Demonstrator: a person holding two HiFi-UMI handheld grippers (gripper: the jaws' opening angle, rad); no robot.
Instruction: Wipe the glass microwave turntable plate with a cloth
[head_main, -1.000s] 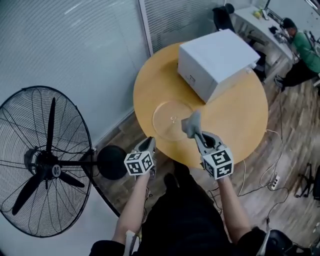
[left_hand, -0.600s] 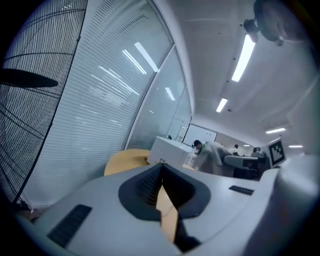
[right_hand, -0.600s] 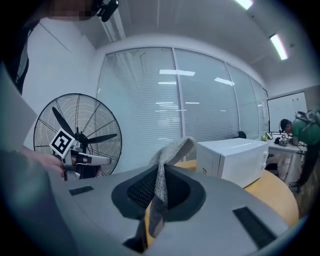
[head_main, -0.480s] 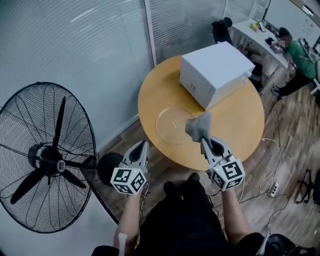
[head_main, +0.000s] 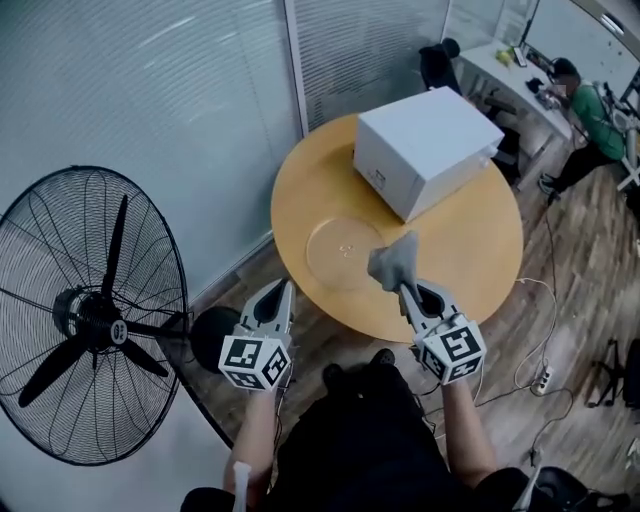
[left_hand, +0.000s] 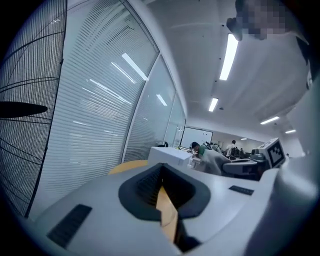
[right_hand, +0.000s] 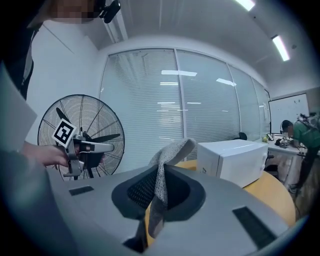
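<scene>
Slatted blinds (head_main: 180, 110) behind glass wall off this corner of the office, and a wood-plank floor (head_main: 570, 300) runs under everything. Compared with a second ago, we have drawn both tools up and back from the round table (head_main: 470, 250). The left gripper (head_main: 283, 288) was then down by the near rim and now stands clear of it, over the floor. The cloth (head_main: 395, 262) has lifted off the plate's right part and now hangs by that edge.

We see a big black wire-cage fan (head_main: 90, 315) at the left. The table has a smooth, honey-coloured top, and a boxy white microwave (head_main: 425, 145) sits at its far side. The glass plate (head_main: 335, 255) lies flat in front of it, a clear disc with a faint ring.

The left gripper's jaws are pressed together with nothing between them. The right gripper (head_main: 404, 287) is clamped on the grey cloth, which stands up past the jaws in a limp fold.

Only the right gripper view shows us the cloth's fine knitted weave and the left tool's marker cube before the fan. Only the left gripper view shows us ceiling strip lights and distant desks.
</scene>
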